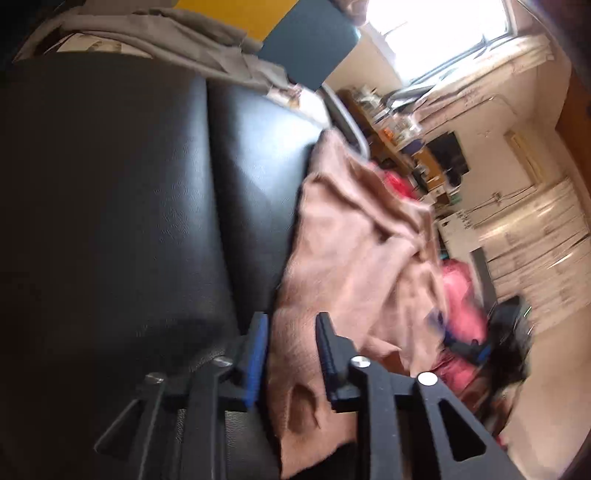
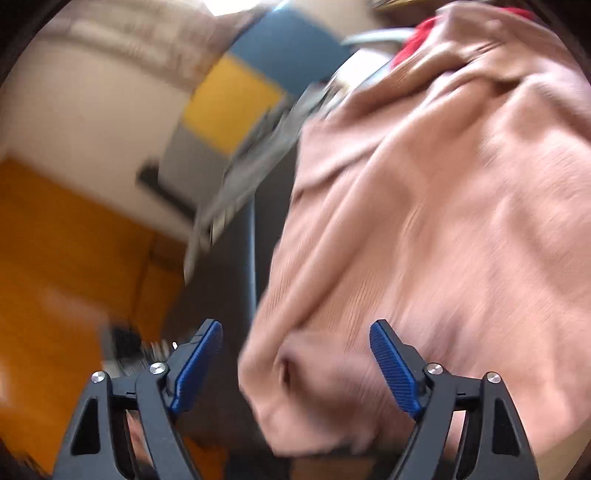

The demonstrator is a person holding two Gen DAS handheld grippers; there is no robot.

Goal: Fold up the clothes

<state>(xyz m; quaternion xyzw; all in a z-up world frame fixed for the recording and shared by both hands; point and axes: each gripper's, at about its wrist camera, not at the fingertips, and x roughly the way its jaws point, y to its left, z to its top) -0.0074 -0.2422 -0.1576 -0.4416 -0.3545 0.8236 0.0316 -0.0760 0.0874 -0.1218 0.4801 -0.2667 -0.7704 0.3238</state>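
Pink garment (image 1: 354, 236) is bunched, hanging off the edge of the black seat (image 1: 147, 184). Left gripper (image 1: 291, 354) has cloth between its part-spread fingers; can't tell if it's pinching. Right gripper (image 2: 295, 365) is spread wide at a fold, gripping nothing. Looks like the grab/spread-out step; next needs a firm hold on the edge.

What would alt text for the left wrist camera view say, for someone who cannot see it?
A dusty-pink knitted garment lies crumpled on a black leather-look cushioned seat, its near edge passing between the parted jaws of the left gripper. Behind, blurred, are a bright window and cluttered shelves.
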